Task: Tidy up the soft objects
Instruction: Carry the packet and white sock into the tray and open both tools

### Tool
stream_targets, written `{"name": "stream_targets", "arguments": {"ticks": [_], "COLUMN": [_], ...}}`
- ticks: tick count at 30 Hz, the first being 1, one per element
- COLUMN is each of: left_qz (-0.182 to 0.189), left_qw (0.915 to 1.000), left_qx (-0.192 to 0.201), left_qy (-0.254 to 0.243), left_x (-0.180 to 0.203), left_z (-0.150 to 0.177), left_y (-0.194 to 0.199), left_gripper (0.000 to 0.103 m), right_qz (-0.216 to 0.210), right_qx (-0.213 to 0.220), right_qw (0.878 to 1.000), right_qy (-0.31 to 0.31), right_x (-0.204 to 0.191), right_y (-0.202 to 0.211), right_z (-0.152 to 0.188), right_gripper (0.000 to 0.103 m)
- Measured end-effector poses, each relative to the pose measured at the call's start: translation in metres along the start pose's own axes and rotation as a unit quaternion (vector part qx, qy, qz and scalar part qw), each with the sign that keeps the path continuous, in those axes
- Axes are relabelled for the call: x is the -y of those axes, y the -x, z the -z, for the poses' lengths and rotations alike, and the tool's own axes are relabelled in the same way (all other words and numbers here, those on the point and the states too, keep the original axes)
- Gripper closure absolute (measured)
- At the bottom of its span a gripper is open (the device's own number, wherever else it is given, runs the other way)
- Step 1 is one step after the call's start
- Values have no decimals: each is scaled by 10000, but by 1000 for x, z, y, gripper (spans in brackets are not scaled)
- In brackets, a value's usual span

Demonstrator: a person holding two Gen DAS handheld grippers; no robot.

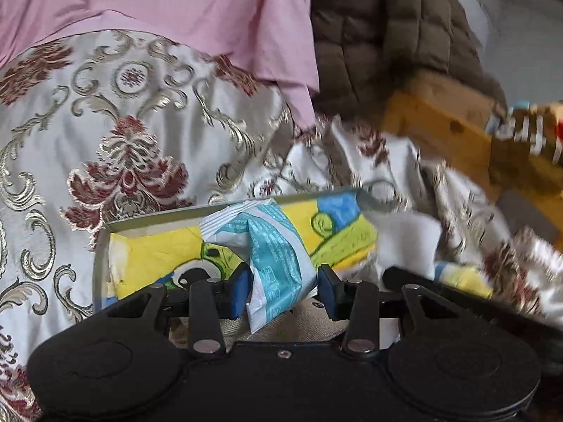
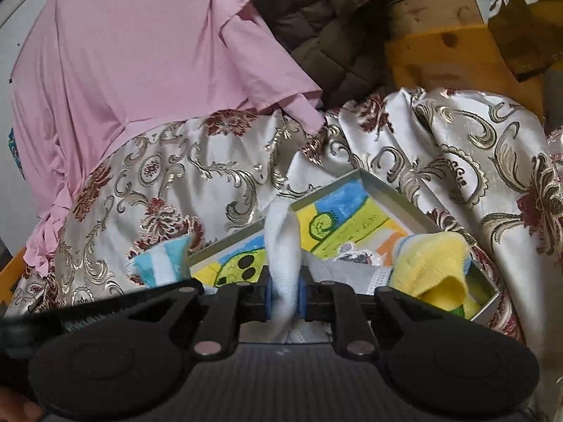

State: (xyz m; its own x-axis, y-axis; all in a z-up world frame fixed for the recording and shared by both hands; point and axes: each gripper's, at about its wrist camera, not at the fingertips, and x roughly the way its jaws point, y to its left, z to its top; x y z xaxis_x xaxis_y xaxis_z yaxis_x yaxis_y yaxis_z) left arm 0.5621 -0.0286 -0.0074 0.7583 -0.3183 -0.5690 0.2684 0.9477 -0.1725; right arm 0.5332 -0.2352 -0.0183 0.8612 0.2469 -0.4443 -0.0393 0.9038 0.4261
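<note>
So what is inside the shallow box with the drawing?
In the box lie a yellow cloth and a grey-white mask on the crayon drawing. The near part of the floor is hidden by the right claw and its white cloth.

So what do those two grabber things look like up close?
Both look alike. The left gripper has a wide black body with two round bulges, black link arms joined by shiny silver pins, and blue pads on its fingers. The right gripper matches it, with blue pads and a ribbed grey panel.

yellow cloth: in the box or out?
In. The yellow cloth lies crumpled inside the box, against its right wall.
</note>
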Motion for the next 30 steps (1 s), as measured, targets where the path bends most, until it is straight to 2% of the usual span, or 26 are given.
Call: {"name": "stream_targets", "arguments": {"ticks": [2,3,4,5,6,7,8,12,16,22,30], "left_qz": [-93,-107,-120,-137,-146,-122,-79,-183,-260,-326,-456], "left_qw": [9999,9998,9998,9998,9998,9998,9998,9996,9991,9984,9949], "left_qx": [-96,-131,-155,-156,-133,-122,-105,67,163,327,707], "left_qy": [-79,-72,-56,-37,22,90,150,181,298,332,552], "left_x": [2,1,0,-1,-2,-3,-5,-7,-9,-7,-1], "left_z": [1,2,3,1,2,1,2,7,13,20,23], "left_y": [-5,-6,-6,-6,-4,-3,-1,9,21,39,80], "left_gripper": [57,56,54,53,52,49,46,39,31,28,18], "right_qz": [-43,-42,-19,5,20,58,126,85,141,131,201], "right_qx": [-41,-46,-35,-8,20,70,114,131,220,459,572], "right_qw": [10000,9999,9999,9999,10000,10000,9998,9998,9995,9987,9981], "right_qy": [-69,-87,-115,-121,-70,30,91,-79,-181,-173,55], "right_x": [2,3,3,4,3,1,0,10,15,14,4], "right_y": [0,0,1,3,5,8,12,21,30,48,78], "right_z": [-1,-1,-1,-1,-1,0,0,0,-2,-10,-13], "right_gripper": [83,76,64,57,40,30,27,19,18,14,9]}}
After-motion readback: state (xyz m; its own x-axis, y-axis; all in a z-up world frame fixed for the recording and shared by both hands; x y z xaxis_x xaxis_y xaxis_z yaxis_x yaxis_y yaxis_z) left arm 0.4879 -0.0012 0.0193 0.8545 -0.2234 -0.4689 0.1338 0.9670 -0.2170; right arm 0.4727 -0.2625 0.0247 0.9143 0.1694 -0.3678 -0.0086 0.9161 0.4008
